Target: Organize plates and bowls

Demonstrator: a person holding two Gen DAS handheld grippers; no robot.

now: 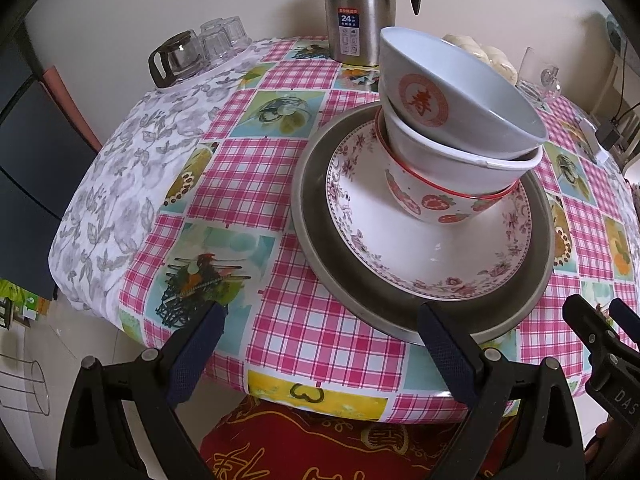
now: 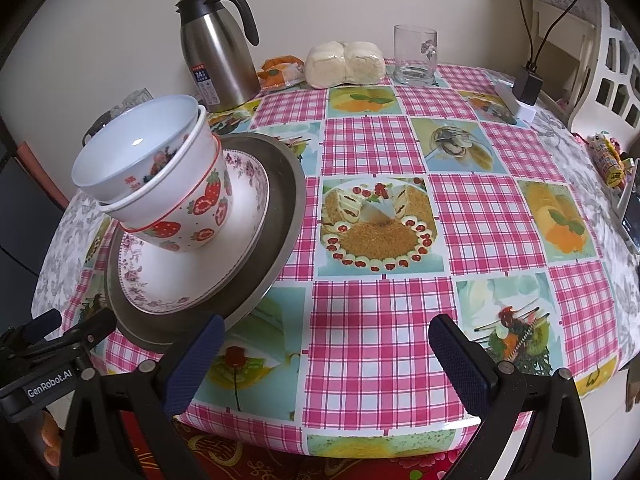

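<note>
On the checked tablecloth stands one stack: a wide metal plate [image 1: 320, 240] [image 2: 280, 216], on it a floral-rimmed plate [image 1: 400, 248] [image 2: 192, 276], then a strawberry bowl [image 1: 432, 204] [image 2: 200, 216], a plain white bowl [image 1: 440, 156] [image 2: 132, 210], and on top a tilted white bowl [image 1: 448, 92] [image 2: 132, 152] with a red character. My left gripper [image 1: 324, 340] [image 2: 72, 322] is open at the table's near edge, its right finger overlapping the metal plate's near rim. My right gripper [image 2: 328, 352] [image 1: 598, 308] is open over bare cloth to the right of the stack, holding nothing.
A steel thermos jug [image 2: 216, 48] stands at the back, with wrapped buns [image 2: 344, 64] and a glass mug [image 2: 414, 56] beside it. Upturned glasses and a glass pot [image 1: 176, 60] sit at the far left. A charger [image 2: 528, 88] lies far right. A red cushion [image 1: 320, 448] is below the table edge.
</note>
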